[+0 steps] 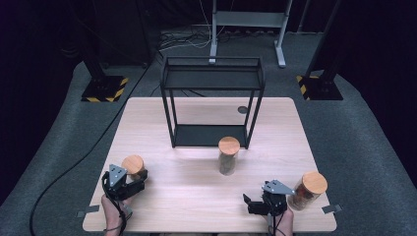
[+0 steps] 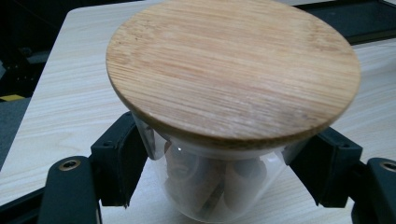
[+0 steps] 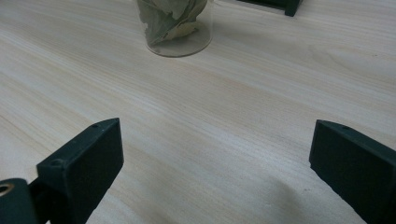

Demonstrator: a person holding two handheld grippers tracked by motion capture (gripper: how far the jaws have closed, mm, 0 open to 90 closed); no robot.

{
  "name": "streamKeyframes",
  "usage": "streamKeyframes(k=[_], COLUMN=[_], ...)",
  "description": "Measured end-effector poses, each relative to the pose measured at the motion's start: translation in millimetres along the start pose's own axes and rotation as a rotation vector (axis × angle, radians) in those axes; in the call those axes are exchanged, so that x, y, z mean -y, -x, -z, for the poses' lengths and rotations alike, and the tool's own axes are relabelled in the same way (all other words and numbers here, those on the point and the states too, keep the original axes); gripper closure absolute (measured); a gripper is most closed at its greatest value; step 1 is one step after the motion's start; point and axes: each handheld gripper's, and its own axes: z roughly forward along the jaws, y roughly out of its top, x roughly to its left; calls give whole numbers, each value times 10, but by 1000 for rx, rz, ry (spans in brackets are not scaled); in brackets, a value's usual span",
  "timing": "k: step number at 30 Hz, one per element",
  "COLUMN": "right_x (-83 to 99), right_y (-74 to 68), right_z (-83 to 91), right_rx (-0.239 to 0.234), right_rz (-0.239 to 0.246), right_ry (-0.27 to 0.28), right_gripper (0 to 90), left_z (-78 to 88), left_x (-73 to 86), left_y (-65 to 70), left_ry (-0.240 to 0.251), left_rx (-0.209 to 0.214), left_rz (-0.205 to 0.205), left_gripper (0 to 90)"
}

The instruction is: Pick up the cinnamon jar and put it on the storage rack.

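Carefully does it here: the left gripper (image 1: 140, 179), at about seven o'clock on the table (image 1: 206, 196), has its jaws clamped on the glass of the small jar (image 2: 215, 182) just under the bamboo lid (image 2: 233, 70), so I judge the lift should go straight up with the jar kept upright and the pads kept off the lid. The right gripper (image 3: 215, 172) rests at five o'clock with jaws wide and nothing between them. The held jar holds brownish rolled pieces, the middle jar (image 3: 176, 25) dried leaves, and the right jar (image 1: 307, 191) reddish-brown bits beside the right gripper.
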Motion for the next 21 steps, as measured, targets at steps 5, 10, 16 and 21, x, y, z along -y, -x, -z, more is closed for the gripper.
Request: streamKeyframes(k=[5, 10, 16, 21], right_x=[0, -1, -2, -1], right_y=[-2, -4, -3, -1], right_z=[-1, -4, -5, -4], right_rx=[-3, -4, -7, -7], right_rz=[2, 5, 6, 4], right_ry=[-2, -4, -6, -5], right_gripper=[22, 22, 22, 21], left_z=[-15, -25, -45, -65], left_x=[-25, -42, -65, -75], left_y=[27, 48, 87, 119], left_ry=[3, 1, 3, -1], left_rx=[6, 8, 14, 23], left_rz=[-4, -8, -16, -18], left_gripper=[246, 246, 246, 246])
